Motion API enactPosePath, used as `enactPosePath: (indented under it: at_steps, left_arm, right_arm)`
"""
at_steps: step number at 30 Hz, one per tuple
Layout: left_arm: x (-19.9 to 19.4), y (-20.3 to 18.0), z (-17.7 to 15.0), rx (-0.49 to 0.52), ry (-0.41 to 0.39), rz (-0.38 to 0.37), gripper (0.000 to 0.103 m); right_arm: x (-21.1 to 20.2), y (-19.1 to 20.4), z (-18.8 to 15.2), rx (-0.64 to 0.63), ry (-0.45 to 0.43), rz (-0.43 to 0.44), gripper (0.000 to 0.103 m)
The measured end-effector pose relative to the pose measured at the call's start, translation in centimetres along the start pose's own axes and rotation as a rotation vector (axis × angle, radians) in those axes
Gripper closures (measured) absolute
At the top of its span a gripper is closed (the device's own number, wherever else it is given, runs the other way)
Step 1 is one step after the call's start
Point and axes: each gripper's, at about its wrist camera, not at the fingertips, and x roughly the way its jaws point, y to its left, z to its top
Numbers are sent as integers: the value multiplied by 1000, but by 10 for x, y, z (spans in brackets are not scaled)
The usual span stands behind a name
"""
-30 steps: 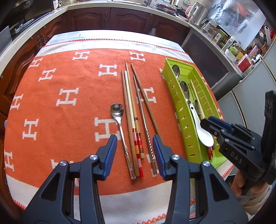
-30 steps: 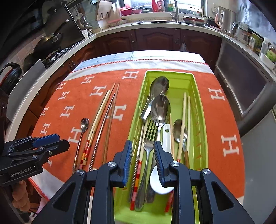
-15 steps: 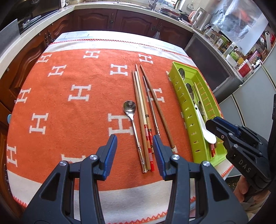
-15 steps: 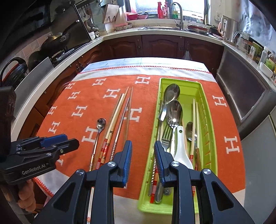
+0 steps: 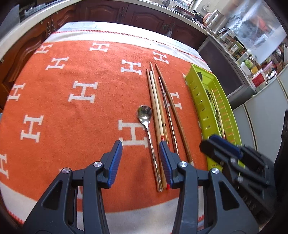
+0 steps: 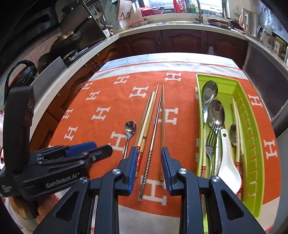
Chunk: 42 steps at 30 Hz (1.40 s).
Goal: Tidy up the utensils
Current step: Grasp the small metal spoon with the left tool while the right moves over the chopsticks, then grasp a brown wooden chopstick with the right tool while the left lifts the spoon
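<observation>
Kitchen interior, daylight. Bench draped with orange cloth bearing white H pattern. Dark wooden cabinets under pale countertop wrapping behind and to left. Sink tap before bright window at rear. Pans on stove at left; kettle and jars at right.

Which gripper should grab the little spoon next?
Probably the left gripper: it is open with the small spoon handle lying between its fingers. The right gripper frames the metal chopstick instead.
</observation>
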Motion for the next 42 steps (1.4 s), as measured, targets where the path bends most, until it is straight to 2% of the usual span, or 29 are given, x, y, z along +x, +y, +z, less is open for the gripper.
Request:
enactPosePath:
  at_steps: [7,12,17,21,25,32,34,39,42]
  left_arm:
    - [29,15,27,-36,-28,-51,64]
    - [50,11,37,35,-39,-71,64]
    - [60,2,40,149,-74,-94,64]
    - [65,-1,42,231,-86,-139,64]
    - [69,-3,42,289,-96,-170,73]
    - [75,-5,46,323,-77,-245,73]
    - [77,-7,45,338,-64,-256,84]
    - [78,-5,41,331,-49,-282,90]
    - [78,-4,39,324,-51,-258,99]
  right_arm:
    - [17,-8,1,19,20,3,77]
    - [26,-12,3,31,33,0,77]
    - [33,-12,7,31,37,-3,77]
    - [35,-13,8,37,34,-6,77]
    - [37,-16,9,43,28,-20,77]
    - [40,-15,9,42,34,-32,77]
    - [39,-14,8,42,30,-36,77]
    - [39,-16,12,48,24,-47,77]
    - [43,-19,16,62,37,-49,77]
